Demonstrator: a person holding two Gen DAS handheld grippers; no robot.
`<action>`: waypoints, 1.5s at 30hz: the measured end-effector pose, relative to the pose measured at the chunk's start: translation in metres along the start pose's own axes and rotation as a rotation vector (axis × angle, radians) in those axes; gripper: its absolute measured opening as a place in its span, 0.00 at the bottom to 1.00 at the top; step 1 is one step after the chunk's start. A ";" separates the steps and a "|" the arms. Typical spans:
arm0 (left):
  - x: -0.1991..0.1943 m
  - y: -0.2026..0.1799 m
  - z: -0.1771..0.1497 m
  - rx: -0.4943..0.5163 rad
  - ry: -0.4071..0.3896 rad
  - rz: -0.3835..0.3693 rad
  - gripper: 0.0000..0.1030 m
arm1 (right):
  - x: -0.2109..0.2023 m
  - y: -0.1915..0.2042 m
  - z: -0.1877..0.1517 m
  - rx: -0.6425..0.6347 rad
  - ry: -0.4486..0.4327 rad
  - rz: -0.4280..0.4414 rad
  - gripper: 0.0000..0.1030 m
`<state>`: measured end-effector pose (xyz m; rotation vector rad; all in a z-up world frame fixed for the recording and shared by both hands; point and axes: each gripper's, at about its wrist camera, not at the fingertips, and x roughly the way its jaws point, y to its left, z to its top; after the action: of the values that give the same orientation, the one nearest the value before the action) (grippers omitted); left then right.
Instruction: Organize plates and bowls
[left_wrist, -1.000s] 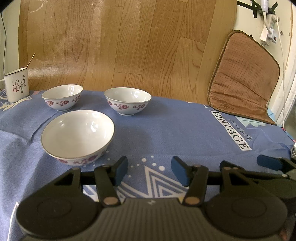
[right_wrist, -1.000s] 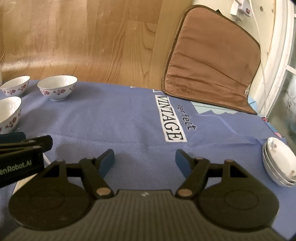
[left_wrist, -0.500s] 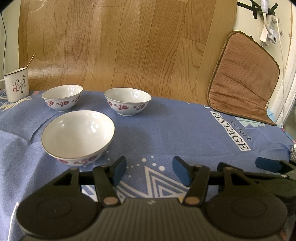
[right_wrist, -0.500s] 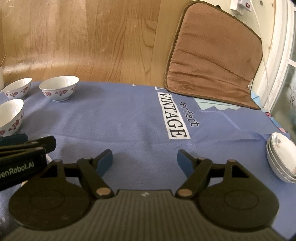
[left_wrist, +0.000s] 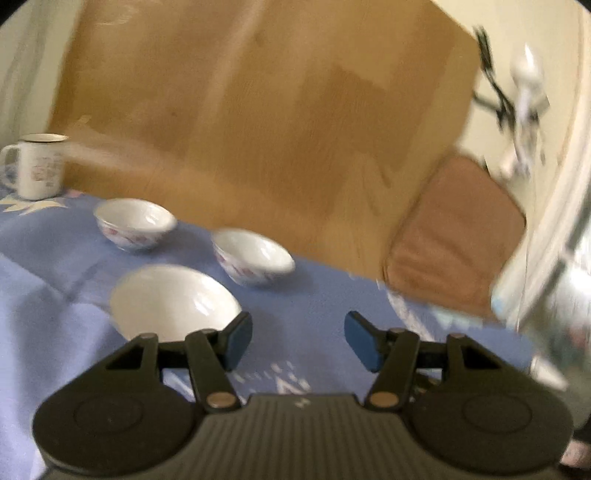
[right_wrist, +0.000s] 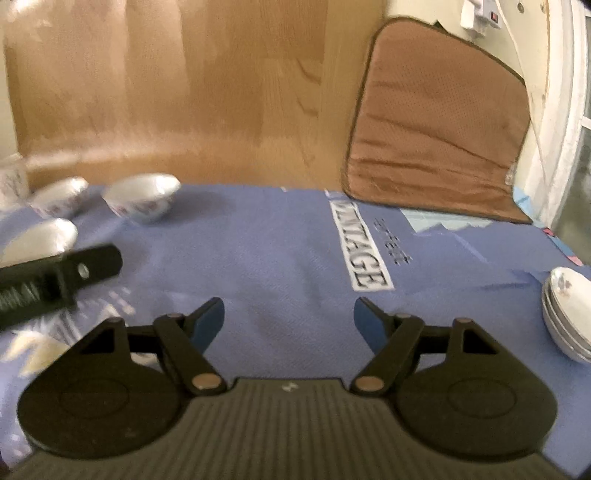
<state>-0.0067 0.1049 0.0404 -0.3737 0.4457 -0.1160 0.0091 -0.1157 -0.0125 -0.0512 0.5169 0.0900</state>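
Our left gripper (left_wrist: 298, 341) and right gripper (right_wrist: 289, 319) both stand open, holding nothing. The nearest bowl (left_wrist: 173, 302), just ahead-left of the left gripper, looks glazed, slippery and fragile, so we should pinch its rim.

Blue tablecloth (right_wrist: 280, 251) showing white "VINTAGE" print; white bowls (left_wrist: 251, 256) wearing red floral pattern; brown cushion (right_wrist: 436, 122) upper right; white mug (left_wrist: 37, 166) upper left; blue-padded grippers (right_wrist: 288, 321).

A home: blue tablecloth (right_wrist: 277, 251), china bowls (left_wrist: 173, 302), enamel mug (left_wrist: 38, 166).
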 end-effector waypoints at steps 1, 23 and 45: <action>-0.007 0.008 0.007 -0.019 -0.024 0.019 0.55 | -0.003 0.000 0.003 0.006 -0.013 0.027 0.75; 0.017 0.075 0.023 -0.120 0.151 0.211 0.18 | 0.059 0.081 0.049 0.136 0.254 0.545 0.25; 0.089 -0.150 -0.033 0.119 0.408 -0.204 0.11 | -0.030 -0.120 -0.002 0.330 0.032 0.116 0.08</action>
<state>0.0540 -0.0620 0.0336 -0.2769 0.7989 -0.4198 -0.0061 -0.2373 0.0032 0.3008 0.5611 0.1160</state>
